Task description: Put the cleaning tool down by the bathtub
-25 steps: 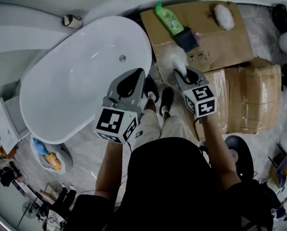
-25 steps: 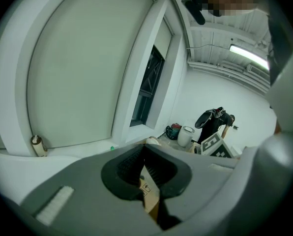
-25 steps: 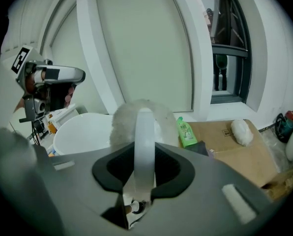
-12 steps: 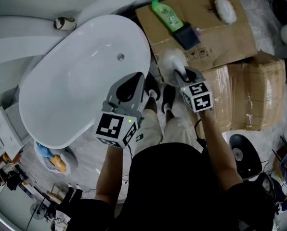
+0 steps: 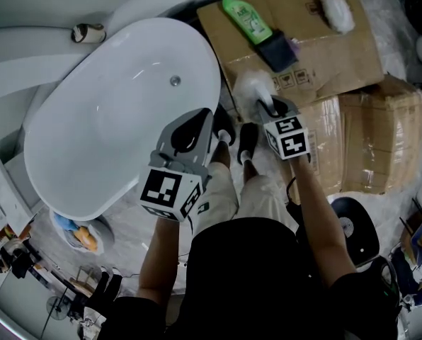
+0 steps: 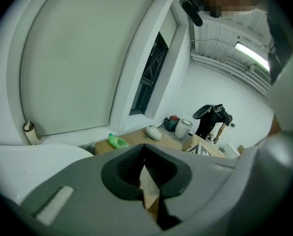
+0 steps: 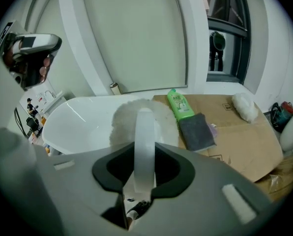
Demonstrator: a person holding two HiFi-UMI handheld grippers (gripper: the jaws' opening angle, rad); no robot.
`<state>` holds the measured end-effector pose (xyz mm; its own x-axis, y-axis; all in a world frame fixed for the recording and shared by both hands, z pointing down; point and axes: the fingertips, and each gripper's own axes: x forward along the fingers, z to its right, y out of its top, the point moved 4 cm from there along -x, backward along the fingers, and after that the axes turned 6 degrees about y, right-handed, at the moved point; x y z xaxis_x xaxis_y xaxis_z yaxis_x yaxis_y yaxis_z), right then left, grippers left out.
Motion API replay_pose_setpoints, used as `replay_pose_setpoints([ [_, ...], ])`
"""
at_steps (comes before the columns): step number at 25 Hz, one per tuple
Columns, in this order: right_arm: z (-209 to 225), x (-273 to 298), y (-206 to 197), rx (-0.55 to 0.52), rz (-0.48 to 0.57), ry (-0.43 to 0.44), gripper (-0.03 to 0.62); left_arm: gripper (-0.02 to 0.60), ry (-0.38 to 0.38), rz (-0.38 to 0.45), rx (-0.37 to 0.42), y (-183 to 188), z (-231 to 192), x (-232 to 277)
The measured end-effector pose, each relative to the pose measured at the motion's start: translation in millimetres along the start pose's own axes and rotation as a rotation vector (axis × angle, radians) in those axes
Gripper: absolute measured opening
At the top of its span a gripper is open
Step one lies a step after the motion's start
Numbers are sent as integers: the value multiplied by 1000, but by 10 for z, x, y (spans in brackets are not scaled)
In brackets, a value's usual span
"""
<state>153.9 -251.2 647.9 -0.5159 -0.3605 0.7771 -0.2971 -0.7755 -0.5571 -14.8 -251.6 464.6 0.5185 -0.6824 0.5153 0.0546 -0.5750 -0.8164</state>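
The right tongs (image 7: 144, 151) are clenched on the pale, flat handle of the cleaning tool (image 7: 144, 124) — a brush with a fluffy white head that sticks out forward past the tips. In the head view the right tongs (image 5: 265, 106) hold the cleaning tool (image 5: 252, 87) low in front of the person, its fluffy head over the near edge of a flattened sheet of cardboard (image 5: 317, 62) and just beside the right rim of the white bathtub (image 5: 119, 112). Whether the head touches the cardboard I cannot tell.

The left tongs (image 6: 144, 147) are closed tip to tip with nothing between them; in the head view the left tongs (image 5: 202, 115) hang over the bathtub's near right edge, close to the person's dark shoes (image 5: 246, 142).

On the cardboard, beyond the brush, lie a green bottle (image 5: 246, 18) on its side, a dark sponge (image 5: 278, 48) touching the bottle's lower end, and — well apart, toward the far right corner — a white fluffy pad (image 5: 336, 10). A taped brown box (image 5: 370, 144) sits to the right of the right arm. The bathtub's drain (image 5: 175, 81) shows in the basin.
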Motion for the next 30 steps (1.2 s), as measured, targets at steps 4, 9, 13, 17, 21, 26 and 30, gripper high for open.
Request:
replay_pose_setpoints([
  [4, 71, 146, -47, 4, -20, -4, 94, 0, -3, -9, -4, -20, -57, 69],
  [9, 153, 321, -164, 9, -51, -11, 94, 0, -4, -20, -9, -63, -91, 129],
  [13, 197, 443, -234, 23, -75, -17, 94, 0, -10, -31, -11, -90, -115, 170],
  [17, 237, 547, -298, 37, -92, -17, 94, 0, -17, -44, -9, -123, -136, 221],
  [21, 292, 648, -365, 46, -111, -16, 94, 0, -19, -53, -12, -163, -157, 272],
  [26, 301, 737, -457, 55, -144, -11, 94, 0, -14, -84, -28, -220, -177, 291],
  [30, 304, 795, -490, 59, -150, -9, 94, 0, -8, -96, -33, -248, -206, 313],
])
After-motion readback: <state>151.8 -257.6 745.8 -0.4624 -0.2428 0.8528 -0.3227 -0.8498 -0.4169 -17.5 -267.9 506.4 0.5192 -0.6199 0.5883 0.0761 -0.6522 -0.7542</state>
